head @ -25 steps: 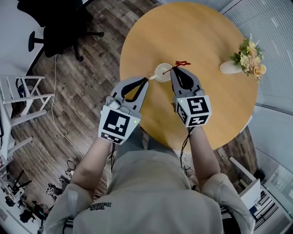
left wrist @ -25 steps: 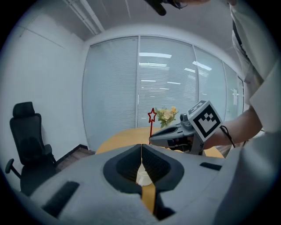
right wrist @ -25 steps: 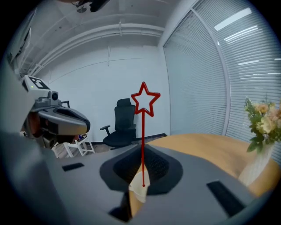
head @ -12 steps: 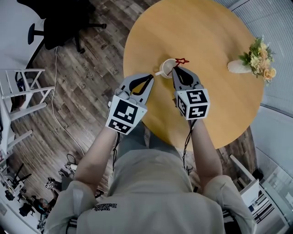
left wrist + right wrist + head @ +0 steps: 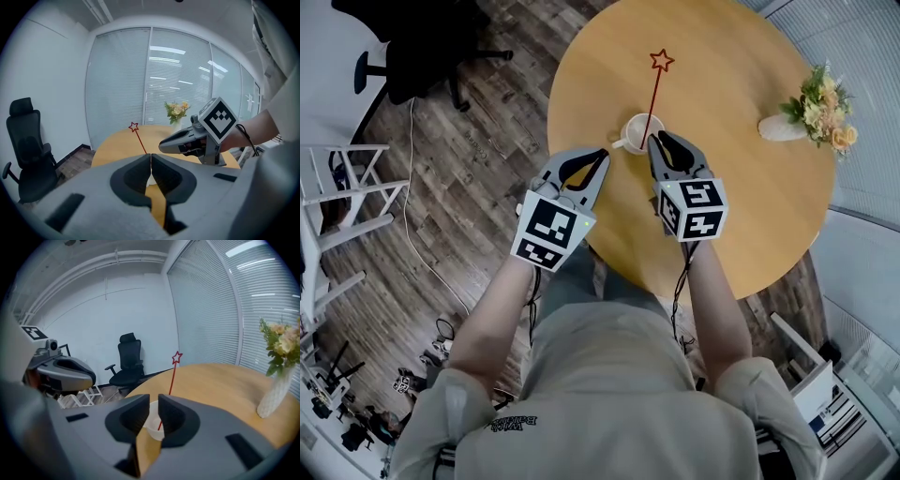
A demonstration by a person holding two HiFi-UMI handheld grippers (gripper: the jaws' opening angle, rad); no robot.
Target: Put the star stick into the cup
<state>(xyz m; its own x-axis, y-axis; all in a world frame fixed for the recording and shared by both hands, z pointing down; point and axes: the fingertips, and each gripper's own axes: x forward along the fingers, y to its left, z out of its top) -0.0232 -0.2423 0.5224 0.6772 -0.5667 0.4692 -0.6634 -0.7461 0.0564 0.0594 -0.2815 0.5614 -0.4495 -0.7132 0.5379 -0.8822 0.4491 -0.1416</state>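
Note:
A white cup (image 5: 639,131) stands on the round wooden table (image 5: 741,206). The red star stick (image 5: 656,89) rests in it and leans away from me, star end up. In the right gripper view the stick (image 5: 172,376) rises from the cup (image 5: 151,422) just beyond the jaws. My right gripper (image 5: 653,141) is at the cup's near rim, open by a narrow gap with nothing in it. My left gripper (image 5: 602,156) hangs at the table's left edge near the cup's handle, shut and empty. In the left gripper view the stick (image 5: 140,139) shows above the closed jaws.
A white vase of flowers (image 5: 806,108) stands at the table's far right. A black office chair (image 5: 422,56) is on the wooden floor to the left, with white frames (image 5: 337,187) beside it. Glass walls with blinds (image 5: 150,79) lie beyond the table.
The star end, low by the cup rim before, now stands high above the cup. The stick is out of my right gripper's grip. Both grippers stayed by the cup.

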